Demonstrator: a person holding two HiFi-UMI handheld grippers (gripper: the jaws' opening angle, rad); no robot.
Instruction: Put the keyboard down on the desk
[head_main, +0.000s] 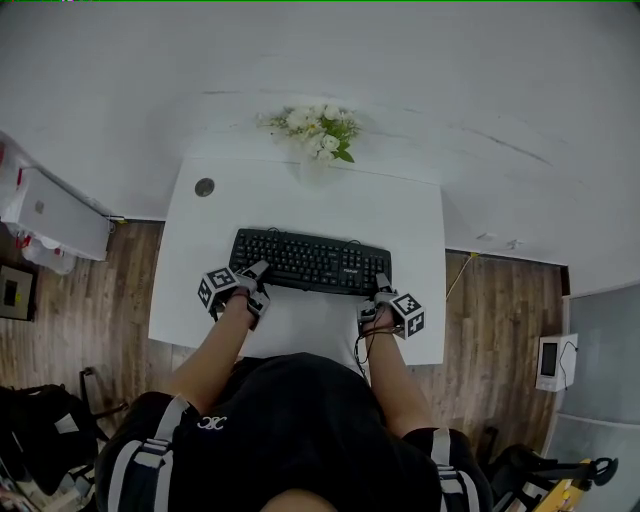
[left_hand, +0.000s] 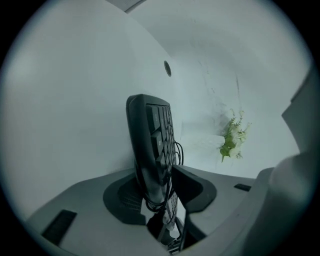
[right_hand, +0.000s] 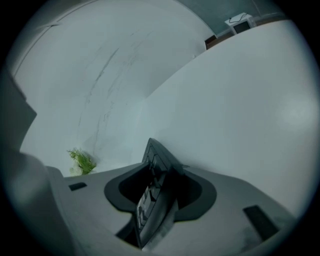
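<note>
A black keyboard (head_main: 310, 262) lies flat on the white desk (head_main: 300, 200), near the middle. My left gripper (head_main: 258, 282) is at its left end and my right gripper (head_main: 383, 290) at its right end. In the left gripper view the keyboard's end (left_hand: 150, 140) stands edge-on between the jaws of the left gripper (left_hand: 159, 187), with its looped black cable (left_hand: 161, 204) hanging there; a slit of light shows beside the right pad. In the right gripper view the keyboard (right_hand: 155, 195) sits loosely between the spread jaws of the right gripper (right_hand: 161, 192), with gaps on both sides.
A vase of white flowers (head_main: 320, 130) stands at the desk's far edge, against the white wall. A round cable hole (head_main: 204, 187) is in the desk's far left corner. Wooden floor lies to both sides, with a white box (head_main: 50, 215) at the left.
</note>
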